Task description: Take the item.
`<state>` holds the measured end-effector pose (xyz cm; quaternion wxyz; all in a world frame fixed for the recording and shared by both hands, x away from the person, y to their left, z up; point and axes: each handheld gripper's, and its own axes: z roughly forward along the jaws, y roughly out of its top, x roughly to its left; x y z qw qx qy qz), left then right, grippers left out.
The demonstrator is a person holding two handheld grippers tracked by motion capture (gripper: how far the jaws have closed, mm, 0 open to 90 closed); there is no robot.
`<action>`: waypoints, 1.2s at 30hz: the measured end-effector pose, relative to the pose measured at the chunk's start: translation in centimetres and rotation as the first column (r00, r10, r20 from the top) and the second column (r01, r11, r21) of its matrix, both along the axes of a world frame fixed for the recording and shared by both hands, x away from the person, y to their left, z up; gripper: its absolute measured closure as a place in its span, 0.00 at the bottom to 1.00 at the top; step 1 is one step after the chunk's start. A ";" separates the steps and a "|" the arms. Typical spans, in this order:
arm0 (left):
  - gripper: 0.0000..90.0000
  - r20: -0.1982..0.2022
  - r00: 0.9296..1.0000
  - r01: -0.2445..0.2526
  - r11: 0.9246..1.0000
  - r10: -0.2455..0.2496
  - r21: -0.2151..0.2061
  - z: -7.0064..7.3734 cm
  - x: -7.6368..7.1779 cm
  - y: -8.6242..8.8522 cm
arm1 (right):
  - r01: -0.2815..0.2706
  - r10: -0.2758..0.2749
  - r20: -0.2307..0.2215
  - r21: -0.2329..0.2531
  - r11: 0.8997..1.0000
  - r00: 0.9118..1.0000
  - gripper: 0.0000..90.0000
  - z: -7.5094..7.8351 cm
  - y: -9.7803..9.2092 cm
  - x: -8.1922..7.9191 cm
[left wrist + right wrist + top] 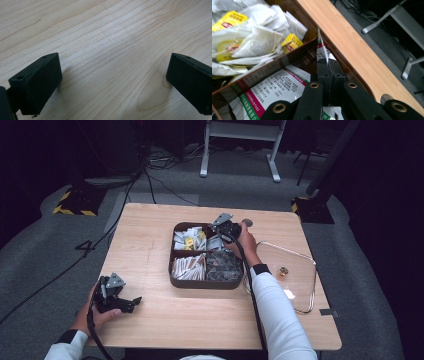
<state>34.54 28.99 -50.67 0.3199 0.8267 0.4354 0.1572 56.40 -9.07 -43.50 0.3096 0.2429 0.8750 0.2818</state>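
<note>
From the high view, a dark brown divided tray (pixel 176 279) sits near the middle of the wooden worktop (pixel 150 320). The right claw (pixel 223 226) reaches into the tray's far right compartment, but the hand (pixel 247 241) and the claw's body cover what it grips there. The far left compartment holds tea bags (pixel 186 239), the near left one pale sticks too small to identify, and the near right one dark wrapped pieces that are hard to make out. A clear lid (pixel 300 260) lies on the worktop just right of the tray, with a small round object on it that I cannot identify. The left claw (pixel 131 303) rests low on the worktop near its front left corner, well apart from the tray.

In the left gripper view, the left claw (pixel 113 77) is released, its jaws spread wide over bare wood grain, each jaw partly cut off by the frame edge.

In the right gripper view, the right claw (pixel 329 66) is clenched on the thin upright edge of a white printed sachet (pixel 322 48), which stands in the tray compartment against the divider. Similar sachets with red and green borders lie flat beneath, their small print unreadable. Tea bags (pixel 254 42) with yellow tags are heaped beyond the divider.
</note>
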 end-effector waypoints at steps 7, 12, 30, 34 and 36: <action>0.01 -0.001 1.000 -0.002 1.000 0.002 -0.002 0.0 0.0 0.0 | -0.013 0.014 -0.008 0.059 0.998 1.000 1.00 1.1 -0.9 -0.4; 0.01 -0.001 1.000 -0.002 1.000 0.002 -0.001 0.0 0.0 0.0 | -0.028 0.028 -0.002 0.084 0.996 1.000 1.00 1.8 -1.5 -0.9; 0.01 0.000 1.000 0.000 1.000 0.000 0.000 0.0 0.0 0.0 | -0.094 0.089 0.038 0.182 0.979 0.995 1.00 4.6 -3.9 -4.2; 0.01 -0.001 1.000 -0.002 1.000 0.002 -0.002 0.0 0.0 0.0 | -0.108 0.102 0.040 0.205 0.973 0.994 1.00 4.9 -4.4 -4.9; 0.01 -0.001 1.000 -0.002 1.000 0.002 -0.001 0.0 0.0 0.0 | -0.114 0.108 0.040 0.209 0.971 0.993 1.00 5.0 -4.6 -5.3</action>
